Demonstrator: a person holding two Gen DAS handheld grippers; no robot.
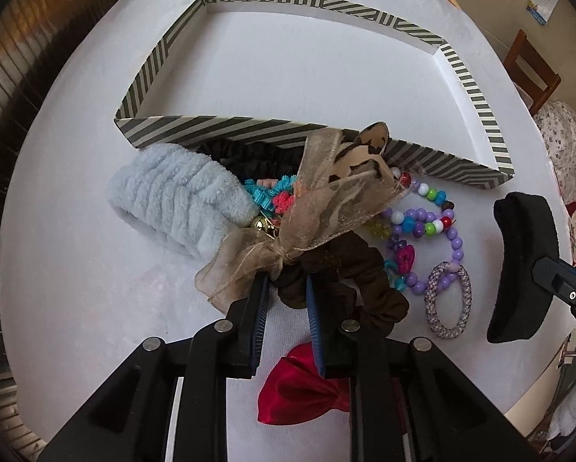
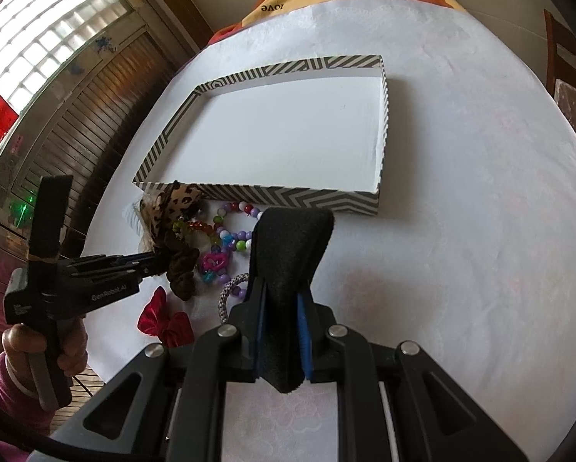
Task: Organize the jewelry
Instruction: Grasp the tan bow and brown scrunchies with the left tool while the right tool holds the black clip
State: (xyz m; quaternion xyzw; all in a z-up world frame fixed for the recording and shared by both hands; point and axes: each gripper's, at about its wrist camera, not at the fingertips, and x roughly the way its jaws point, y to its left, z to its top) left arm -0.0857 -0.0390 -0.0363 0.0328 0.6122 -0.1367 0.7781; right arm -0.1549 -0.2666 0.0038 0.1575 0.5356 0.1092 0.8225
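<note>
Jewelry (image 1: 422, 227) lies heaped on the table (image 2: 461, 250) before the empty striped box (image 2: 382, 92), while the left claw (image 1: 288, 288) pinches a brown scrunchie (image 1: 345, 281) and the right claw (image 2: 282, 300) grips a black pad (image 2: 292, 246), both likely bound for the box.

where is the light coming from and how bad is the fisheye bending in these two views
Right wrist view: daylight enters through the window at upper left, nearly blown out; the striped box stays sharp, its sides only mildly bowed. Left wrist view: soft even light, faint shadows; the same box's rim curves strongly and the white table bulges into a dome, with dark vignetted corners.
</note>
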